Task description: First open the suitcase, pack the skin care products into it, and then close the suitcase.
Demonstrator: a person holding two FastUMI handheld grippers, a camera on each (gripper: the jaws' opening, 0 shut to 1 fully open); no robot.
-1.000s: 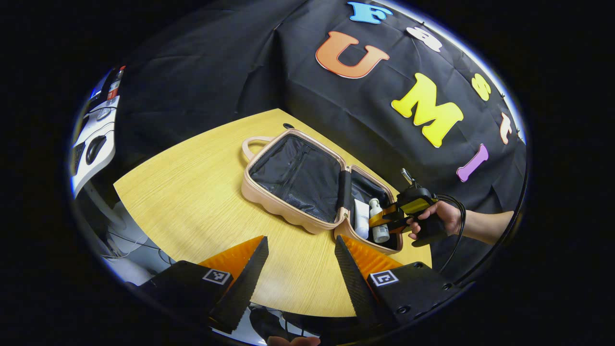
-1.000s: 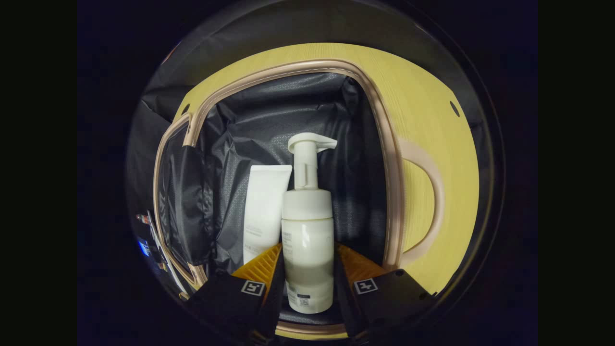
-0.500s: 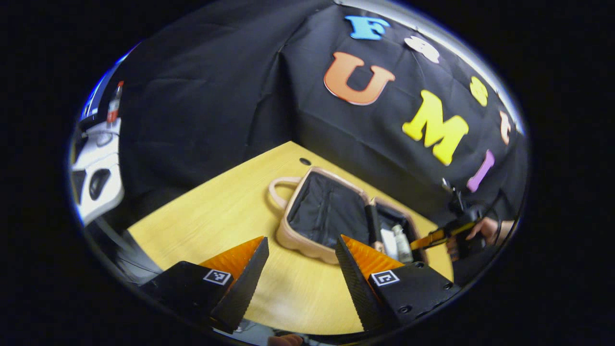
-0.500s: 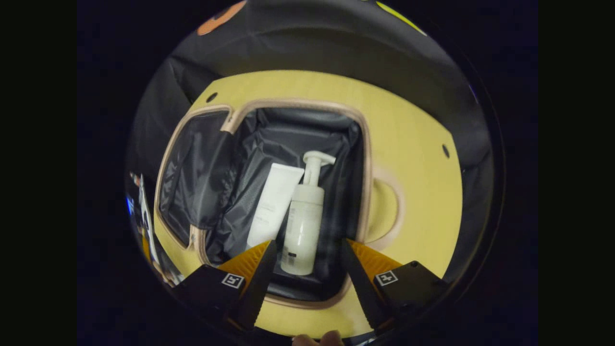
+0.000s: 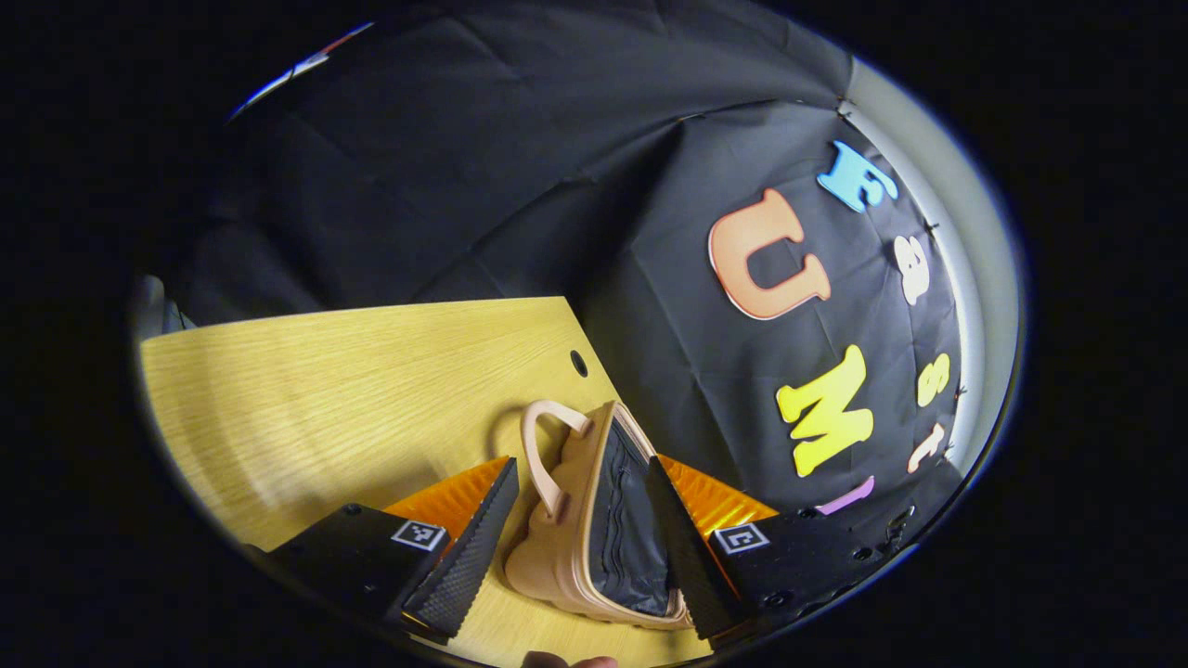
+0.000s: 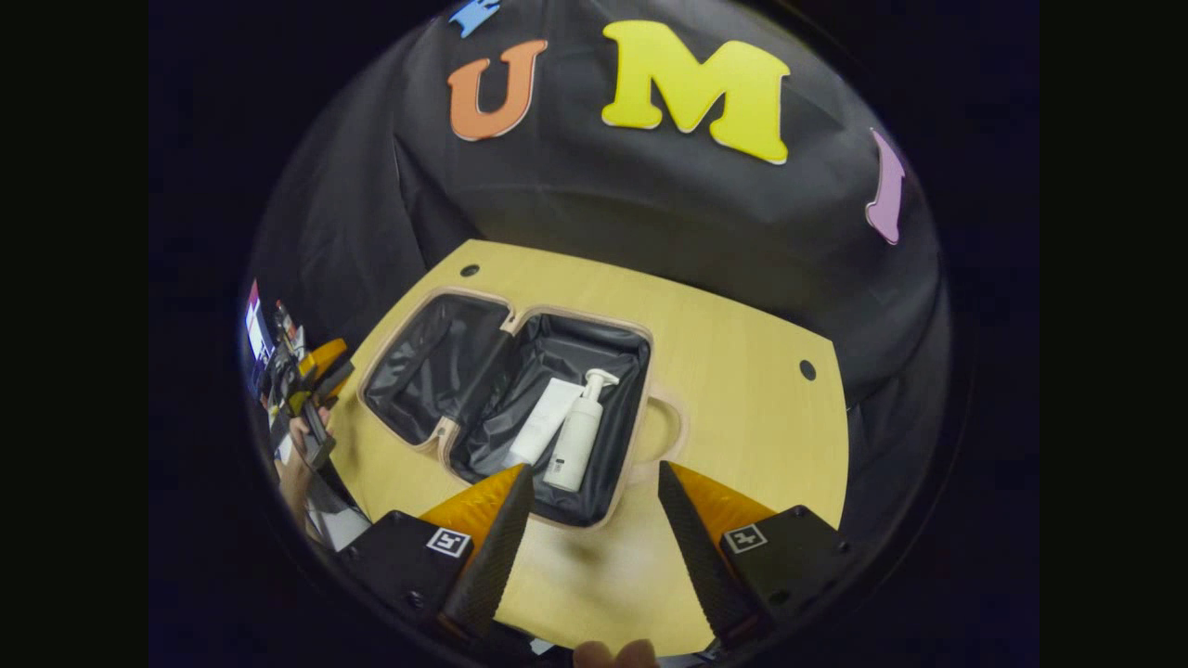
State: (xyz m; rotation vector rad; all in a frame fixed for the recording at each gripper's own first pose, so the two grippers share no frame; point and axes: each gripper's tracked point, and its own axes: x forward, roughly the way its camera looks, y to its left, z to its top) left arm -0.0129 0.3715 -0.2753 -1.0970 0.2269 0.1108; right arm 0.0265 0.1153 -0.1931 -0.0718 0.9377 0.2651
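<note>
The suitcase (image 6: 506, 399) lay open on the bench (image 6: 742, 390), both halves flat. A pump bottle (image 6: 577, 445) and a white tube (image 6: 543, 434) lay side by side in the half with the handle. The right gripper (image 6: 594, 547) hung above the near bench edge, fingers spread, holding nothing. The left gripper (image 5: 580, 547) was spread wide, its fingers on either side of the suitcase's other half, not clearly touching it.

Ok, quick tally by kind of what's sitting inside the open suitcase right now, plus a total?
Pump bottle: 1
Tube: 1
Total: 2, both white and lying side by side in the right-hand half of the suitcase as the right gripper view shows it; the other half holds nothing I can see.
</note>
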